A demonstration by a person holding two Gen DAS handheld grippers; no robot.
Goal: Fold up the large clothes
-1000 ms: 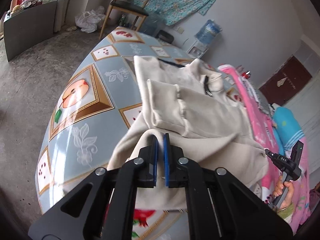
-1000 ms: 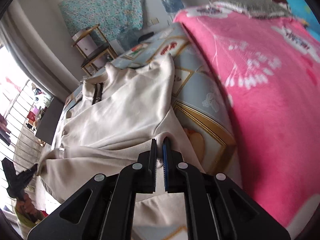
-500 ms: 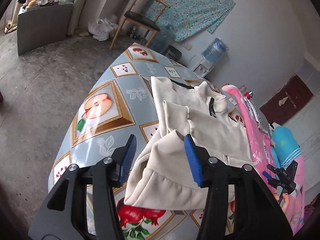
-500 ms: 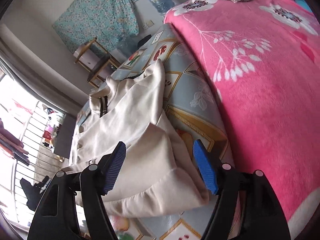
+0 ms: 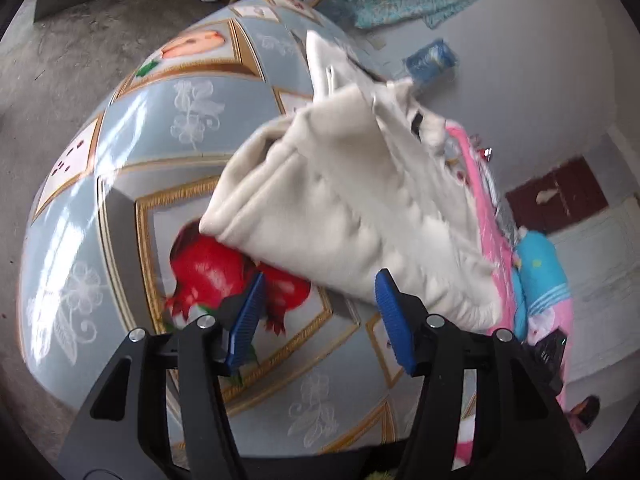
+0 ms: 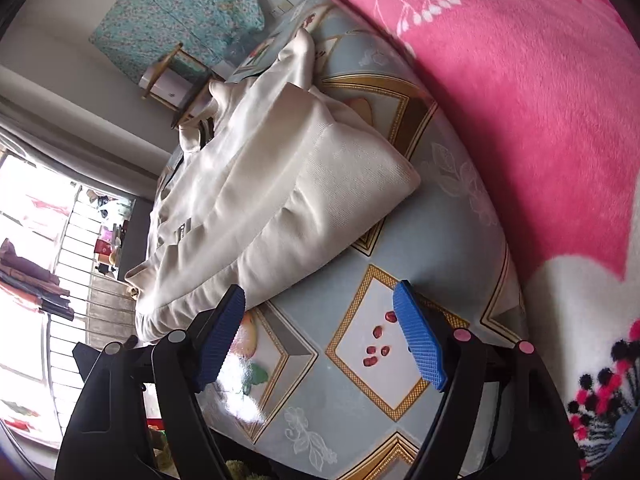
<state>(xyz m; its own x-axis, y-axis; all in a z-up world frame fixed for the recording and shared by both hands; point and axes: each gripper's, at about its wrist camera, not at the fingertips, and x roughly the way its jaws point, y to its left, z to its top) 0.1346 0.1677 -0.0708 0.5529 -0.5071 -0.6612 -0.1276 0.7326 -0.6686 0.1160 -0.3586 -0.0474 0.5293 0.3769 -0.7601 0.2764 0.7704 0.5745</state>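
Observation:
A cream zip-up jacket lies folded over on the fruit-patterned tablecloth; its hem end is doubled up toward the collar. It also shows in the right wrist view. My left gripper is open and empty, just short of the folded edge. My right gripper is open and empty, just short of the same fold from the other side, above the tablecloth.
A pink floral blanket lies along the table's right side. A wooden chair and a teal cloth on the wall stand at the far end. A blue water bottle stands by the wall. Concrete floor lies left of the table.
Both grippers were shut on the jacket's hem, carried it over toward the collar, opened and let go. Both have since pulled back from the folded edge.

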